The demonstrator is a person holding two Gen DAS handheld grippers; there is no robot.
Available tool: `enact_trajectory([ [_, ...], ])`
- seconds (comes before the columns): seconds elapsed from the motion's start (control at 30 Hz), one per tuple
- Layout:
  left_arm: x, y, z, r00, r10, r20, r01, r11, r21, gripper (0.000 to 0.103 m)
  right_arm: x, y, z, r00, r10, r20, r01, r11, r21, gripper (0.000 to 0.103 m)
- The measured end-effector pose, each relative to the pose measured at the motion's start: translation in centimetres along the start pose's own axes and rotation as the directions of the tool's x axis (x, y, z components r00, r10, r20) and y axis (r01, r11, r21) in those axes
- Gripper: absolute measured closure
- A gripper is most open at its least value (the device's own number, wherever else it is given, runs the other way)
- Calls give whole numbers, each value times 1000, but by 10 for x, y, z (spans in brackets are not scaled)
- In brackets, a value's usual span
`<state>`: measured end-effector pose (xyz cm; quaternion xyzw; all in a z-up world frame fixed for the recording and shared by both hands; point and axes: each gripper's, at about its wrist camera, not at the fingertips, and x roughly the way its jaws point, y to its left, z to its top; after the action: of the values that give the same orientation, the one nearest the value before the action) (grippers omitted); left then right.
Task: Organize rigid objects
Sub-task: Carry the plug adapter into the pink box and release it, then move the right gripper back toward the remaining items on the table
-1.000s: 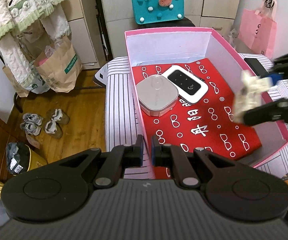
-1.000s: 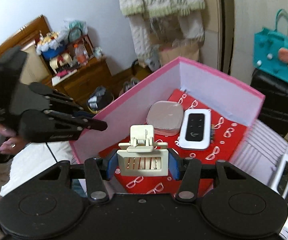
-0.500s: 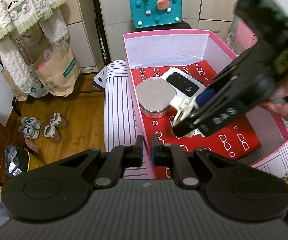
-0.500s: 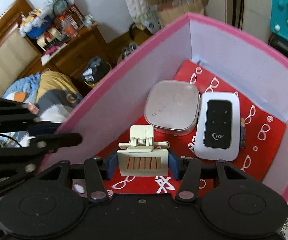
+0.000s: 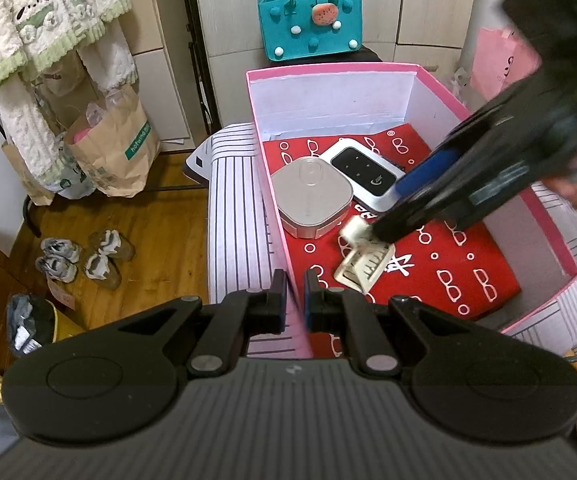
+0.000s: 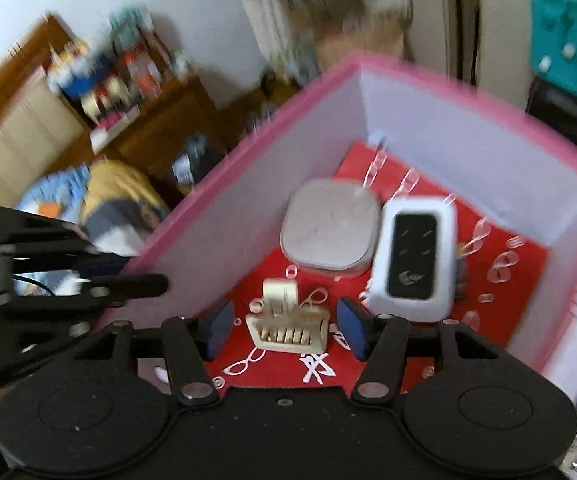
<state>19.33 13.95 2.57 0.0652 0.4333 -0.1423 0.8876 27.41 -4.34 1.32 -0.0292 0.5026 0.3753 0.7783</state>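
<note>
Now clip (image 6: 286,326) loose, box wall (image 6: 224,216) beside

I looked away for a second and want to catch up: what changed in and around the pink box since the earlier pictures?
The right tongs carried the cream clip down into the pink box and have just been opening; the clip now lies free on the red cloth between the pads, near the grey case. The left tongs, shut on the box's near wall, the grey case and the white device stayed put.
</note>
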Motion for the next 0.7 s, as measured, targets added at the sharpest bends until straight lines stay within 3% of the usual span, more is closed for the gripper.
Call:
enact_trajectory([
  [0.1, -1, 4, 0, 1000, -14, -3, 14, 1000, -22, 96, -46, -2, -20, 991, -13, 136, 16, 1000, -17, 40],
  [0.27, -2, -1, 0, 1000, 14, -1, -14, 1000, -14, 96, -106, -11, -69, 941, -95, 325, 111, 993, -31, 33],
  [0.43, -5, -11, -3, 998, 56, 10, -56, 998, -1, 96, -116, -22, -118, 916, -252, 311, 279, 960, -42, 31],
  [0.6, -4, -15, -4, 998, 60, 1, -60, 998, -8, 96, -103, -46, -167, 909, -321, 264, 316, 947, 63, 31],
  [0.7, -3, -14, -3, 998, 65, -1, -65, 998, -14, 96, -89, -62, -194, 923, -305, 237, 279, 951, 136, 31],
])
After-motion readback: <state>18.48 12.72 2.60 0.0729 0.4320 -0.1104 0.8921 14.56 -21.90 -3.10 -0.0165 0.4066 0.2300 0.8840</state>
